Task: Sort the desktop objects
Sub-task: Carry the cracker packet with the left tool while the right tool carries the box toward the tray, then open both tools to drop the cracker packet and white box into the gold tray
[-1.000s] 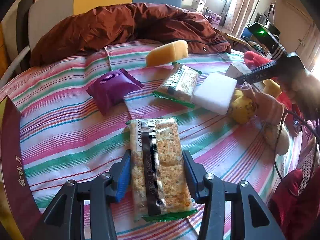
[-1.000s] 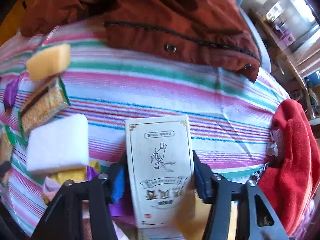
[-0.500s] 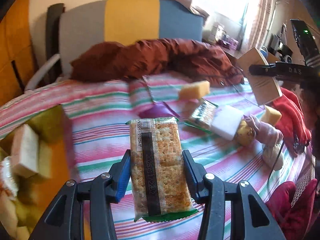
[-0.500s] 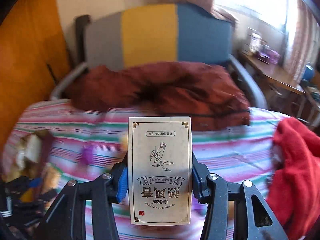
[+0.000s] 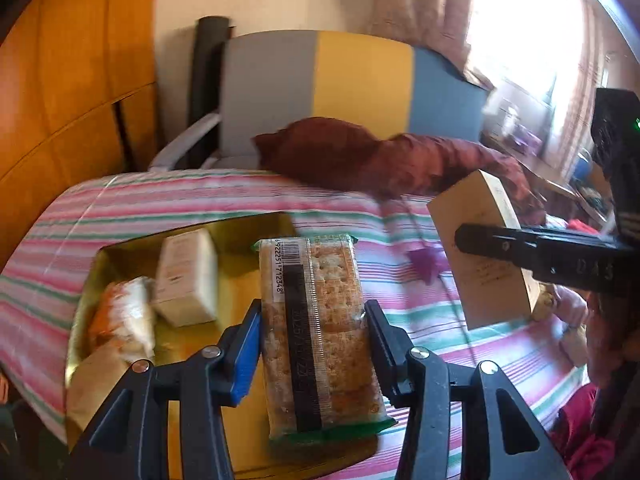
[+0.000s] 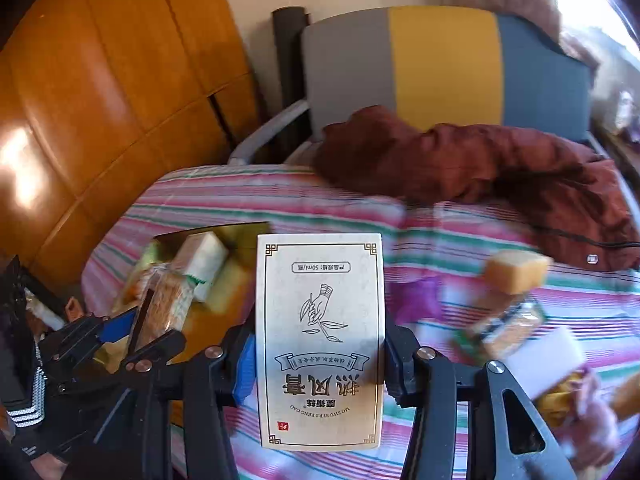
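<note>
My left gripper (image 5: 314, 320) is shut on a clear cracker packet (image 5: 316, 328) and holds it above the right side of a gold tray (image 5: 240, 236). The tray holds a white box (image 5: 186, 276) and a wrapped snack (image 5: 120, 320). My right gripper (image 6: 318, 344) is shut on a beige printed carton (image 6: 320, 336), held in the air over the striped cloth. That carton also shows in the left wrist view (image 5: 484, 248), to the right of the tray. The left gripper with its crackers shows at the left of the right wrist view (image 6: 156, 312).
On the striped cloth (image 6: 320, 200) to the right lie a yellow sponge (image 6: 516, 270), a purple pouch (image 6: 416, 298), another cracker packet (image 6: 504, 324) and a white block (image 6: 540, 356). A dark red jacket (image 6: 480, 160) lies at the back, before a chair (image 6: 440, 64). Wooden panels stand at left.
Both grippers have swung left with their loads. The cracker packet now hangs over the gold tray, and the carton has come closer to the tray.
</note>
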